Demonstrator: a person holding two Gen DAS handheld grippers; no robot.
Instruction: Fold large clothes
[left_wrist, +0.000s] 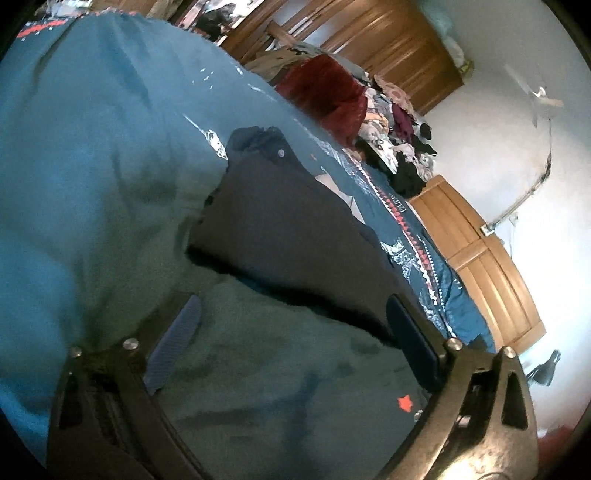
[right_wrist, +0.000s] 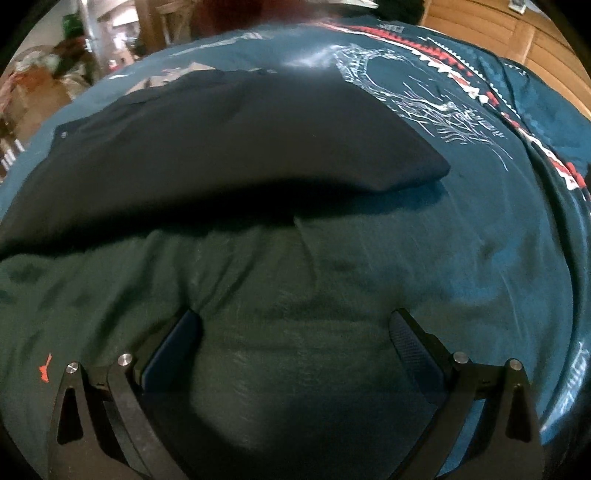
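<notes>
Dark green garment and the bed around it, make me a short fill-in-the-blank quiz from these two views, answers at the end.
1. The small logo on the green garment is ____ in colour.
2. Both the left gripper and the right gripper have their fingers ____.
3. The folded navy garment lies ____ the green garment, seen from the right wrist.
4. The bedspread is ____ in colour.

Missing words: orange-red; open; beyond; teal

One dark folded garment (left_wrist: 295, 229), one green garment (right_wrist: 295, 295), one bedspread (left_wrist: 92, 129).
</notes>
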